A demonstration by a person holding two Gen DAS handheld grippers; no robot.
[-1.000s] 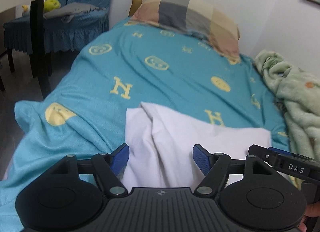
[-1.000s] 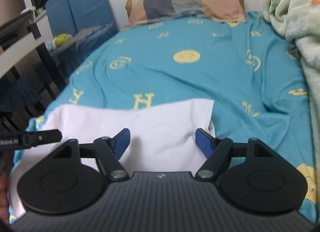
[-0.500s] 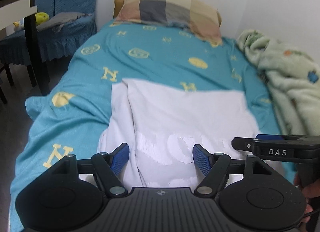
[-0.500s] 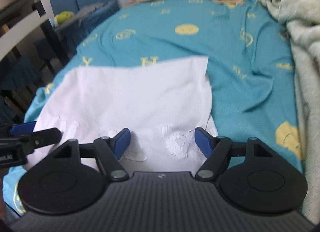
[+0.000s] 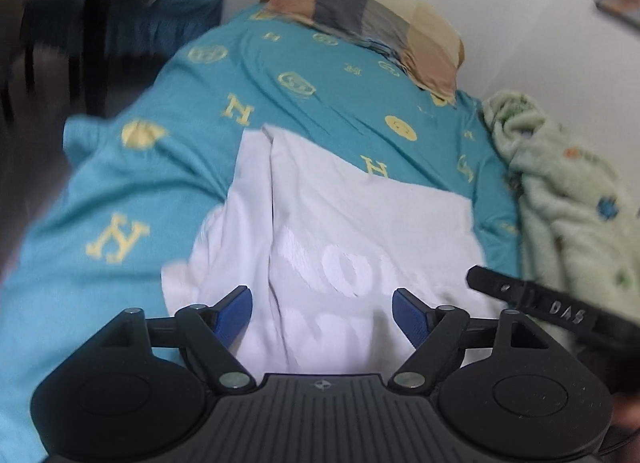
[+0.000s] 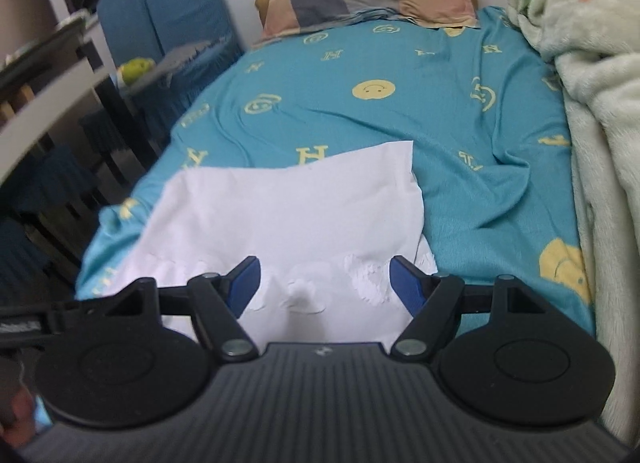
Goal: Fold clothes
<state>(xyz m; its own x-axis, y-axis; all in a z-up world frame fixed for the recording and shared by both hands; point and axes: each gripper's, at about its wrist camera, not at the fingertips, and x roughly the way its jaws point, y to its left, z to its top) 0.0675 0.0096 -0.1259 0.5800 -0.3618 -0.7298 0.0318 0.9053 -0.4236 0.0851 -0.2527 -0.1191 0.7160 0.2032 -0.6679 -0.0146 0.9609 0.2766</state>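
White T-shirt: soft, light, limp on bed; grip at hem corners. Left claw, right claw: both spread, empty.

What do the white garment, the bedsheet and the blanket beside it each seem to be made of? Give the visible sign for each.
White garment: thin matte knit, probably cotton; it creases softly and bears raised white lettering.
Bedsheet: smooth, light teal woven cloth with printed yellow motifs, showing fine wrinkles.
Blanket: pale green plush fleece, likely synthetic; fuzzy pile and thick rounded folds.
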